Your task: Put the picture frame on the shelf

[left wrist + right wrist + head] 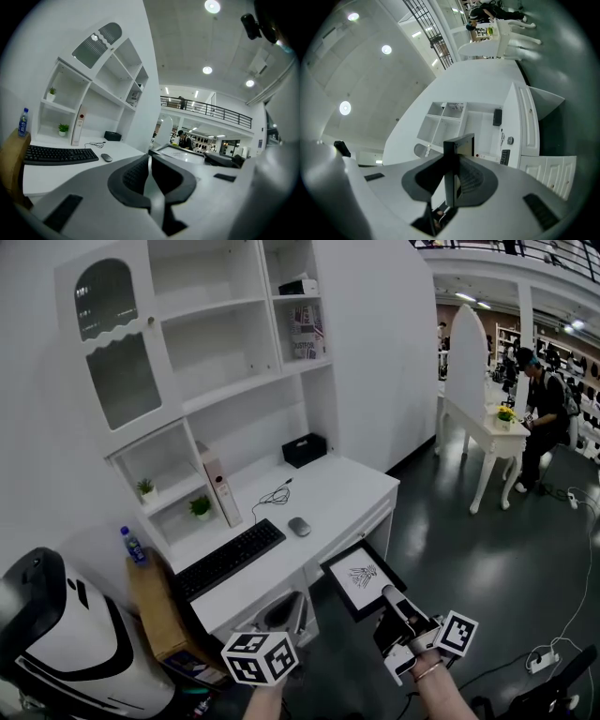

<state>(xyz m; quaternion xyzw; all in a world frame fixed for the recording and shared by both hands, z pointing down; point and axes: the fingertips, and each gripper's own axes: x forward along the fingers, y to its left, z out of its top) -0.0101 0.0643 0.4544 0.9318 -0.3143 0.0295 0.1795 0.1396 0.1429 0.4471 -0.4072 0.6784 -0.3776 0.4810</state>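
1. The picture frame (360,578), at the lower centre of the head view, is clamped by one edge in the right gripper (452,176); it could be levered loose by a quick swing.
2. The desk (349,491) edge or the shelf (246,382), upper centre, could be struck during lifting.
3. The left gripper (150,174) is closed on nothing, so no support is given.

The head view looks from high up and steeply down at the white worktop (347,488) from before its front edge, far enough back to take in the whole shelf (225,343) above it. The left gripper view sits low and nearly level, close off that front edge, facing the shelf. The right gripper view (rolled sideways, tilted upward) stands farther off. All three share the keyboard (228,559) and mouse (299,527).
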